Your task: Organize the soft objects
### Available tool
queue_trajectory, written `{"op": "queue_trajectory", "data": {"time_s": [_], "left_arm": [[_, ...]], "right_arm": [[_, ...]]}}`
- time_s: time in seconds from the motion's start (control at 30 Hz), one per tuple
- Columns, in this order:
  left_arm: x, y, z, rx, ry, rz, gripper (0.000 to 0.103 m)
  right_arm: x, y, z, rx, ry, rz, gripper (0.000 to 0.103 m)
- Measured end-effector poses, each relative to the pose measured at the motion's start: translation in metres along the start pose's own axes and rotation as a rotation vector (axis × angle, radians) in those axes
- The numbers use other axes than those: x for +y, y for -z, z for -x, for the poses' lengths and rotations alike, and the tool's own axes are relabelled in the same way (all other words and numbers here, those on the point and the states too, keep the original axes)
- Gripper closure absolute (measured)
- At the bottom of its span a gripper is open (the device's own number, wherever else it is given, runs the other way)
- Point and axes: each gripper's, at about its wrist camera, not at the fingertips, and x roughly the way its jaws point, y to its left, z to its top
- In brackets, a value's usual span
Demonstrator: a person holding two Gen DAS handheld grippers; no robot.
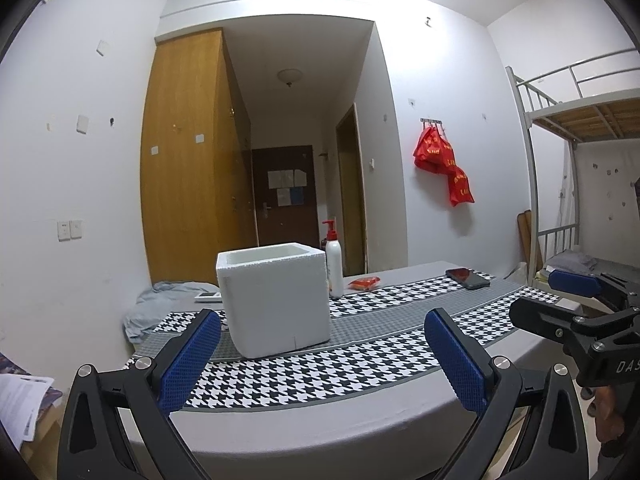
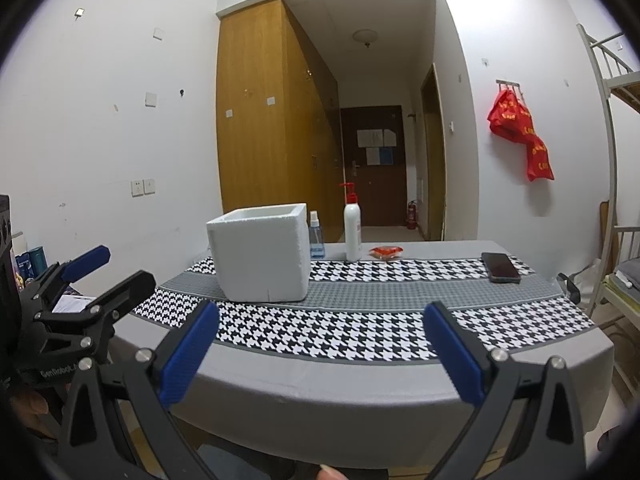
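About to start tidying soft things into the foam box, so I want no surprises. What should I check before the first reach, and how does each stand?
1. Left gripper open, holding nothing: ok.
2. Right gripper open, holding nothing: ok.
3. White foam box upright, top open: ok.
4. Box inside free: cannot tell, interior hidden.
5. Red soft packet unobstructed, beside the lotion bottle: ok.
6. Phone away from the box: ok.
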Motion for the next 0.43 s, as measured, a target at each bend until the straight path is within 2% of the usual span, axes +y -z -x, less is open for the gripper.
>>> {"op": "queue_trajectory", "data": {"time_s": [0.43], "left_arm": [[0.0025,0.0002,0.0,0.005,0.008,0.017,0.001]], "right_arm": [[0.0003,0.0004,-0.0033,0.009,-0.004,0.004,0.0]]}}
